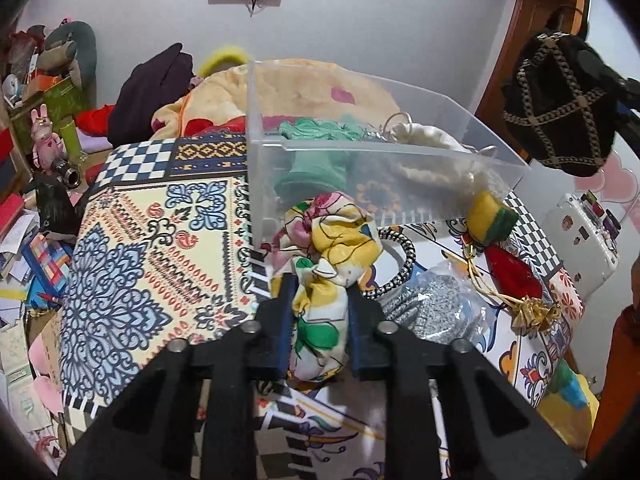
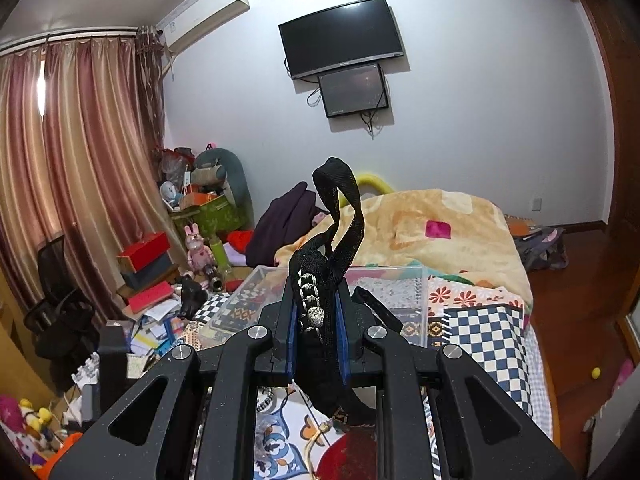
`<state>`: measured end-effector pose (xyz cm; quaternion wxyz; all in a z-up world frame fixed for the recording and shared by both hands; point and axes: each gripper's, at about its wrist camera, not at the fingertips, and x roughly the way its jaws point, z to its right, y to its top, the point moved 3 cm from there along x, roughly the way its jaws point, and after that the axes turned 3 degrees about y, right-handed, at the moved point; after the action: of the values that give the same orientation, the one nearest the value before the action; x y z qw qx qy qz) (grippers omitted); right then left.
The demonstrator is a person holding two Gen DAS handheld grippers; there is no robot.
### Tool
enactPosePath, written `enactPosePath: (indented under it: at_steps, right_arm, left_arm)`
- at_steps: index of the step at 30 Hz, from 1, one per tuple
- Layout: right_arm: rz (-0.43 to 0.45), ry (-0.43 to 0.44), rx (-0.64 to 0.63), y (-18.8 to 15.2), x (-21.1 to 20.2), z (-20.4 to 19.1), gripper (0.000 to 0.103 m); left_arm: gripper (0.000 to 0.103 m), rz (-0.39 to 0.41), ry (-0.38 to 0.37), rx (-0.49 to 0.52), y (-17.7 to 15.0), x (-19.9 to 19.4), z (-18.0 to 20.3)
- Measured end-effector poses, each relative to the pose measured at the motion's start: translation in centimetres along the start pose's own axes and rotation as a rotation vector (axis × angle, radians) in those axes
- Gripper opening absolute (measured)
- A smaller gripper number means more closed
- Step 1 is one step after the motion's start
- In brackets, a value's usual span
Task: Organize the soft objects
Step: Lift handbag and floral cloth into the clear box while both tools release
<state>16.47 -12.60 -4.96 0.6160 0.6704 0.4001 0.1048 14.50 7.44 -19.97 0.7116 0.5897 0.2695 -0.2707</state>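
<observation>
Left gripper (image 1: 318, 308) jaws clamp a floral cloth (image 1: 330, 264) just short of the clear bin (image 1: 400, 160) ahead; right gripper (image 2: 316, 328) jaws pinch a black bag (image 2: 320, 280), lifted above the bed (image 2: 480, 312).

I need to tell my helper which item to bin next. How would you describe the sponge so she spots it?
Find the clear plastic bin on the patterned bedcover. At its near right corner lies the sponge, beside a red pouch. It alone is a yellow block with a green layer.
</observation>
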Motion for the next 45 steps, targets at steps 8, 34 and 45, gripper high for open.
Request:
enactPosePath:
  at_steps: [8,34,45]
  right_arm:
    - [-0.017,-0.038,-0.050,0.5,2.1,-0.5,0.014]
    - [-0.240,-0.122,-0.111,-2.2,8.6,1.8,0.016]
    - [-0.323,-0.088,-0.073,-3.4,9.5,1.8,0.021]
  left_arm:
    - [0.012,0.120,-0.010,0.029,0.8,-4.9,0.6]
    - [0.012,0.110,0.035,0.070,11.6,2.4,3.2]
    - [0.032,0.017,0.019,0.019,11.2,5.6,3.5]
